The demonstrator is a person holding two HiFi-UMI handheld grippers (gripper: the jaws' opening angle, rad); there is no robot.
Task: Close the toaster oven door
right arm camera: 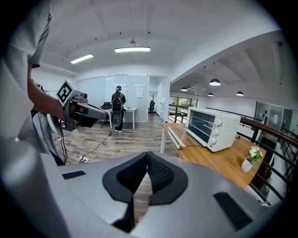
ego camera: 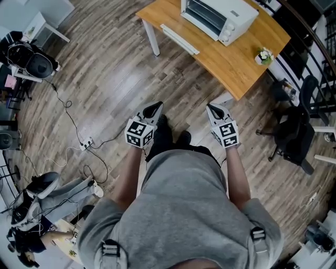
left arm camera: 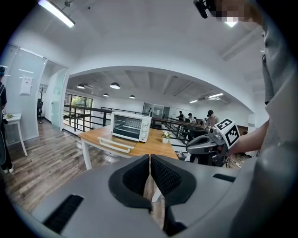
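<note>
A white toaster oven [ego camera: 218, 16] stands on a wooden table [ego camera: 236, 63] well ahead of me, its door [ego camera: 179, 38] dropped open and lying flat toward the table's edge. In the left gripper view the oven [left arm camera: 131, 125] and its open door [left arm camera: 114, 145] are far off. They are just as distant in the right gripper view, oven [right arm camera: 214, 128] and door [right arm camera: 176, 137]. My left gripper [ego camera: 154, 109] [left arm camera: 150, 160] and right gripper [ego camera: 215, 110] [right arm camera: 147, 158] hover over the floor, both shut and empty, well short of the table.
A small potted flower [ego camera: 264, 56] sits on the table's near corner. An office chair [ego camera: 294, 131] and a black railing [ego camera: 310, 42] are at the right. Cables and a power strip [ego camera: 86, 142] lie on the wooden floor at the left. A person [right arm camera: 117, 109] stands far back.
</note>
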